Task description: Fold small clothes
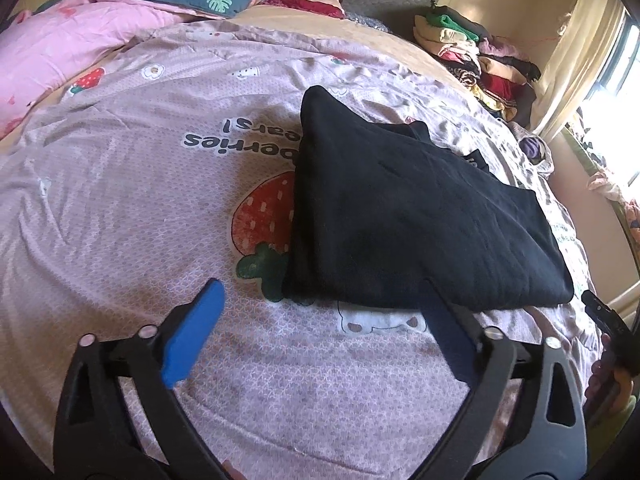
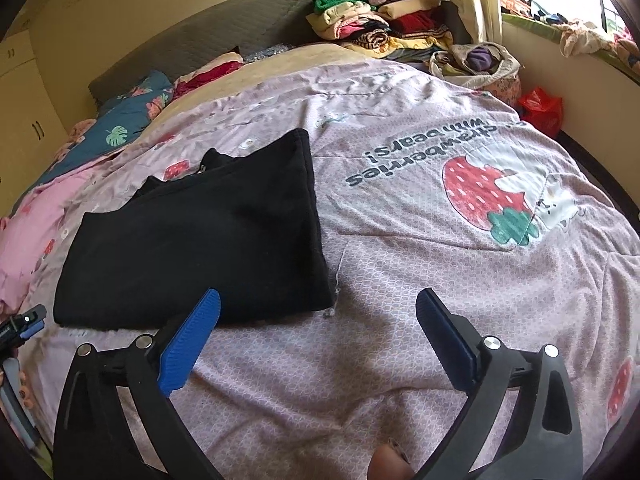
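Both grippers (image 1: 320,292) (image 2: 318,300) hover spread beside folded black garment (image 1: 400,216).

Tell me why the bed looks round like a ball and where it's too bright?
Both views: the fisheye lens bends the quilt into a dome. Left wrist view: the window glares white. Right wrist view: the black garment is so dark its folds barely show.

Strawberry-print quilt (image 1: 160,208) covers the bed; folded black garment (image 1: 400,216) lies flat on it.

strawberry-print quilt (image 1: 160,208), red bag (image 2: 540,110)
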A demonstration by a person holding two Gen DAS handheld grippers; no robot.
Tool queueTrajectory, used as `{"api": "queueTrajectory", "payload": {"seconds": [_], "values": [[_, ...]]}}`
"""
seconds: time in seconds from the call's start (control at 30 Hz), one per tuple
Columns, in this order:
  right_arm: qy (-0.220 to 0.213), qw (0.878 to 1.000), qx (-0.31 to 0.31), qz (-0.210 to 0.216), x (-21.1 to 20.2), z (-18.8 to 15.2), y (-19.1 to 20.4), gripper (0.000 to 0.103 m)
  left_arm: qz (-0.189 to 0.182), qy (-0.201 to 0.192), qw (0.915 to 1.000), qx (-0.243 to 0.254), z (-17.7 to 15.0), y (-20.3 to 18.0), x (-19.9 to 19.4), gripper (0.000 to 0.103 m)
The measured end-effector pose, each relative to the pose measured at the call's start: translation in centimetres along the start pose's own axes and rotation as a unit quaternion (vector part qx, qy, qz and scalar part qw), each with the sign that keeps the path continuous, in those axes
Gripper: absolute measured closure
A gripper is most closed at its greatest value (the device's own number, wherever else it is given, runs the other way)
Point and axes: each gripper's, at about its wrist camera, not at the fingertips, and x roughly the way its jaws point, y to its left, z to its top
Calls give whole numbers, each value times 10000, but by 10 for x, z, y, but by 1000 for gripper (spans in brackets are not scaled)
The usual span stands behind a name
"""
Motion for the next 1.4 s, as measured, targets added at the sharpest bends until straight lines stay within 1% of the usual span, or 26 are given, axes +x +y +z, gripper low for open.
{"api": "queueTrajectory", "payload": {"seconds": [0.3,0.6,0.93,1.4], "values": [[-84,9997,-208,30,-12,-2,14,5,-10,-19,9999,121,-3,-6,-10,10],[-141,9983,-546,114,-21,-4,41,5,28,-65,9998,178,-7,-2,-21,10],[-129,9949,-965,261,-23,-7,77,5,99,-159,9998,54,-9,16,-30,10],[-70,9866,-1558,475,-21,-18,133,5,242,-289,9992,-109,-9,43,-42,10]]}}
